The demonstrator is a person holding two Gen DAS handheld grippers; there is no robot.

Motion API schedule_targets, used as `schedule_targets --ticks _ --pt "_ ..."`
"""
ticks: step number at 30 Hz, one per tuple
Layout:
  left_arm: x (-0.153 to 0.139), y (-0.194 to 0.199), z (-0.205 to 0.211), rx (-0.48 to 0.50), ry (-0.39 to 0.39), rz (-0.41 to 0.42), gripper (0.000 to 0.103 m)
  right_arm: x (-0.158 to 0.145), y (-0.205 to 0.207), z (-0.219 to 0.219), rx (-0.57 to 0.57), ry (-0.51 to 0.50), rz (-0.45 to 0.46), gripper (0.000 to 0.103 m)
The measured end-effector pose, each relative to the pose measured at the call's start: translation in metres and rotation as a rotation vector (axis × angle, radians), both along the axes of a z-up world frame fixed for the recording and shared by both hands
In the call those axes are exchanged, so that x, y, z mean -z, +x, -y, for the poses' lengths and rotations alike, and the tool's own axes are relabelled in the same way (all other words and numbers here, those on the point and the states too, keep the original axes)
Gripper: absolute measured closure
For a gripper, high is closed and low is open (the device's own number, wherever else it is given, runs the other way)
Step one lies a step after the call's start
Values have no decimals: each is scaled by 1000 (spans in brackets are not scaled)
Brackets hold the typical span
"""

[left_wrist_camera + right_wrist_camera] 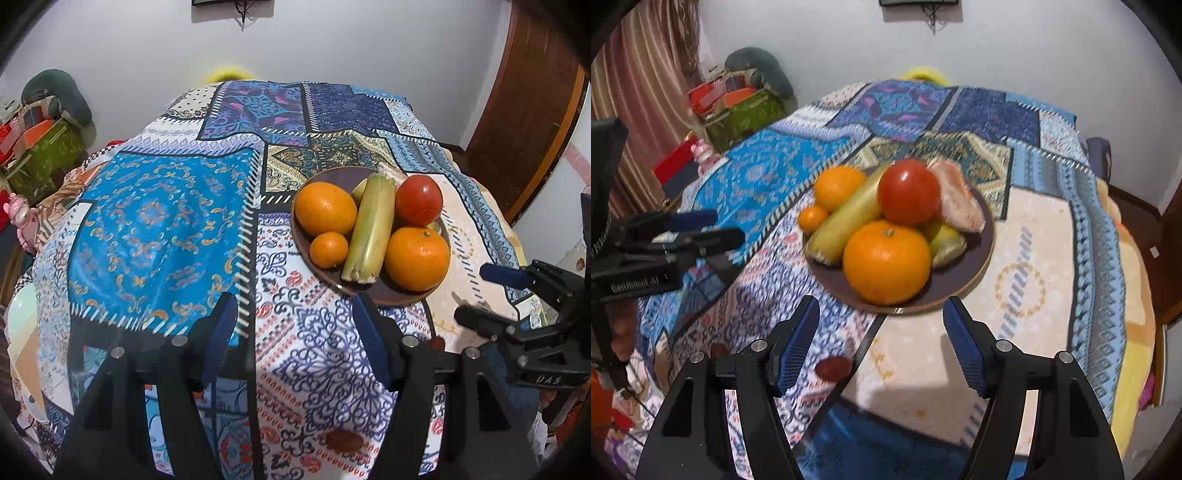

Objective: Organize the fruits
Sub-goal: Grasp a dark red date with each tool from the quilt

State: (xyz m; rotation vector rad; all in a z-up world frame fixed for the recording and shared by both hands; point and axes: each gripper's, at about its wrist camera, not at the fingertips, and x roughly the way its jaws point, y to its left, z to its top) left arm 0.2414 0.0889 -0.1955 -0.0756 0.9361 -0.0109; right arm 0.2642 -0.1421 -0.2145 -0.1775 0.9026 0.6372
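While both jaws gape empty, the plate [982, 266] sits mid-table, bare patchwork cloth [155, 229] all around it.

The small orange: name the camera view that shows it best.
Left wrist view. There the small orange sits sharp and whole at the plate's near rim, beside the green corn cob. The right wrist view shows it smaller, blurred, at the plate's far left edge.

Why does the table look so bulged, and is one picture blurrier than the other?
Both views come through a fisheye lens, which bends the tablecloth into a dome with dark corners. The left wrist view is sharp on the plate of fruit; in the right wrist view the tomato and large orange look smeared.
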Motion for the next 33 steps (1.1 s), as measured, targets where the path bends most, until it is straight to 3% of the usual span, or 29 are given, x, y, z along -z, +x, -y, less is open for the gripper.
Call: schedule_targets --ticks 7,11,15,18,33 --pt "7 -13 -1 5 24 -19 39 23 -14 -16 -72 -33 -69 39" --pt "13 -17 -2 10 21 -31 39 38 -11 -22 -81 -44 -123 57" --pt "21 -20 -5 4 10 -51 39 47 -8 -23 -82 -42 -140 63" --pt "27 -22 -6 -4 -1 -71 39 46 -8 -22 -101 -21 -153 77" --pt "32 -57 11 37 -28 -116 39 9 -27 -4 -58 -9 -60 77"
